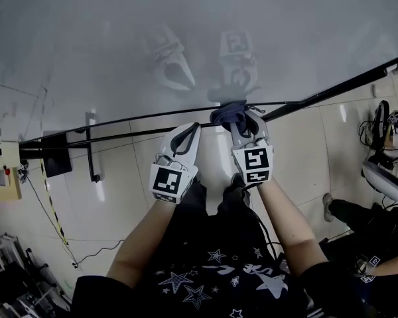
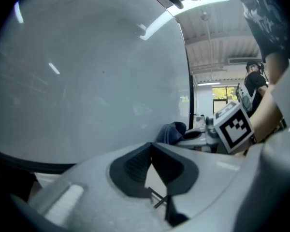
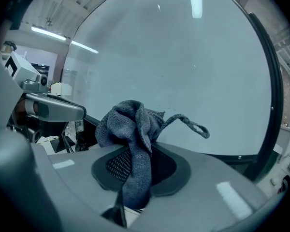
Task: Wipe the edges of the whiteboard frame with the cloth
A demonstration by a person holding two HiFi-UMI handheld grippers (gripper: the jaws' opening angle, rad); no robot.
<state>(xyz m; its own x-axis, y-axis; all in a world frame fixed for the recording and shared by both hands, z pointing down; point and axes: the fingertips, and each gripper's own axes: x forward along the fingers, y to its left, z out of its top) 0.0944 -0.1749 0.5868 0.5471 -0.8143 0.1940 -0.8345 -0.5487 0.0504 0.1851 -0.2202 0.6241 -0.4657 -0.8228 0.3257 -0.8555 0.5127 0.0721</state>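
Note:
The whiteboard [image 1: 186, 25] fills the upper head view, and its black bottom frame edge [image 1: 119, 122] runs left to right below it. My right gripper [image 1: 242, 119] is shut on a dark blue-grey cloth [image 1: 227, 114], which is bunched against that frame edge. In the right gripper view the cloth [image 3: 133, 129] bulges out of the jaws in front of the board, with the frame [image 3: 275, 105] curving at the right. My left gripper [image 1: 194, 128] sits just left of the cloth at the same edge, shut and empty. The left gripper view shows its pads [image 2: 135, 166] together and the cloth [image 2: 171, 132] beyond.
Tiled floor lies below the board. A black panel [image 1: 56, 154] and a stand post [image 1: 91, 148] hang under the frame at the left, near a pale box [image 1: 3, 171]. Equipment [image 1: 385, 171] and another person [image 1: 365, 227] are at the right.

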